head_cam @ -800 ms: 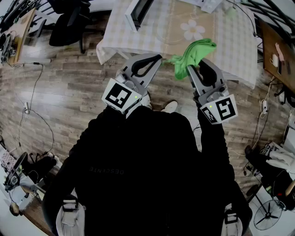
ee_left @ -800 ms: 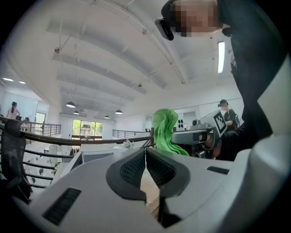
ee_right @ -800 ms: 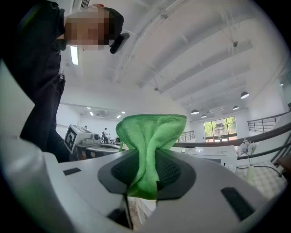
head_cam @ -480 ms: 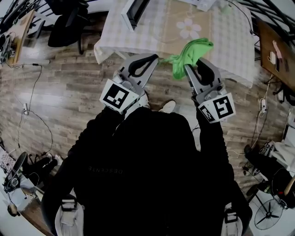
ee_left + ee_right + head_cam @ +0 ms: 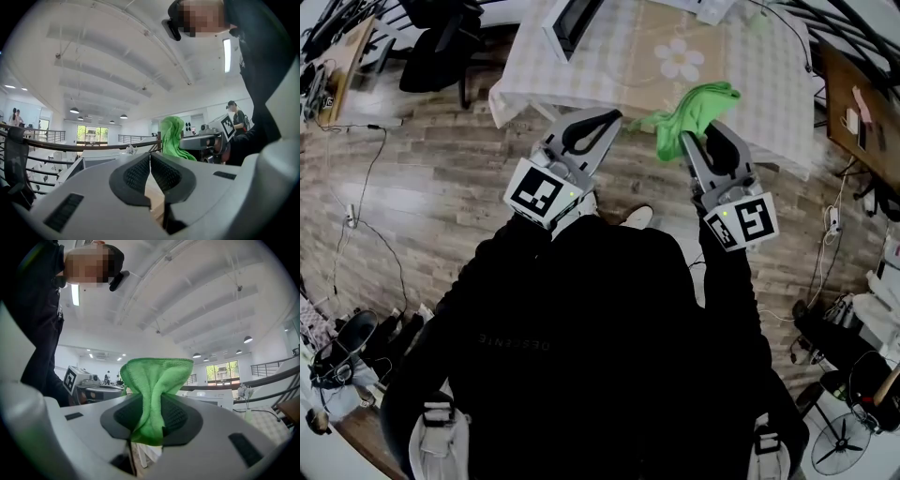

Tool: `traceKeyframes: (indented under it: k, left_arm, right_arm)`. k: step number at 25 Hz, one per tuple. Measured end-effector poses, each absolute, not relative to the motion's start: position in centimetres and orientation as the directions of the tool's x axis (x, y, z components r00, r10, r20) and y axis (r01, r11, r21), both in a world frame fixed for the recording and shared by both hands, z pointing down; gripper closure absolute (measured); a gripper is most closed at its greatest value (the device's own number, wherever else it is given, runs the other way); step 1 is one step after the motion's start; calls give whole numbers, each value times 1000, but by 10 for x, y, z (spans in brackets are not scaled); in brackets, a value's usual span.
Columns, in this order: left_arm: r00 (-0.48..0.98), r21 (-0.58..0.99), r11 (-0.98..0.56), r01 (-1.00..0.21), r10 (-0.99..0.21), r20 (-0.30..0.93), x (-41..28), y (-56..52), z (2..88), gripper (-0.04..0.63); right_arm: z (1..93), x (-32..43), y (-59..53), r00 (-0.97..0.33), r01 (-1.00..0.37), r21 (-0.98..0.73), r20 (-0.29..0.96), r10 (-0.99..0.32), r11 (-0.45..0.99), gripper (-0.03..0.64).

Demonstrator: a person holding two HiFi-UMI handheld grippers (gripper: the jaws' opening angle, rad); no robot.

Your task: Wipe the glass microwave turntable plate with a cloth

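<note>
Up front on the left, the left gripper (image 5: 607,116) is pressed shut with nothing between its jaws. To its right, the right gripper (image 5: 697,137) is clenched on a bunched green cloth (image 5: 695,106), which is soft, light and limp, so it should fold easily over a surface. Both grippers hang short of the table (image 5: 614,61) with its checked cover. No view shows the glass plate. Being glass, it is likely stiff, slick and breakable, and best steadied at its rim.
</note>
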State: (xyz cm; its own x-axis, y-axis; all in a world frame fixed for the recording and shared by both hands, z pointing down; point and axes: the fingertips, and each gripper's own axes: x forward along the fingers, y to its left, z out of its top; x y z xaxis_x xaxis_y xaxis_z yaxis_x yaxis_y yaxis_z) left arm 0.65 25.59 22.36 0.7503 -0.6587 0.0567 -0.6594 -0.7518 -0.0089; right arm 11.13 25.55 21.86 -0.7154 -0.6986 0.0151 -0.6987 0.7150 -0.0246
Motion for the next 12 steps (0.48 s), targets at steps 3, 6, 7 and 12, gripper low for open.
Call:
traceKeyframes:
  k: [3,6,7,12]
  left_arm:
    - [745,-14,-747,-665,-664,55,15,257,222,574]
    - [736,-17,-738,-675,-675,59,24,258,223,574]
    - [734,-20,-736,-677,-677,62,28,258,224,574]
    - [727,-34,-730,-682,-683,75,50,261,225,574]
  right_arm:
    - [221,123,256,-713,-701,-33,14,-701,712,488]
    - [225,130,258,-724,-690,-31,20,-690,723,486]
    - [227,133,259,-727,-687,-30,21,-687,726,486]
    - [232,148,264,-739,-674,-51,16,-674,737,486]
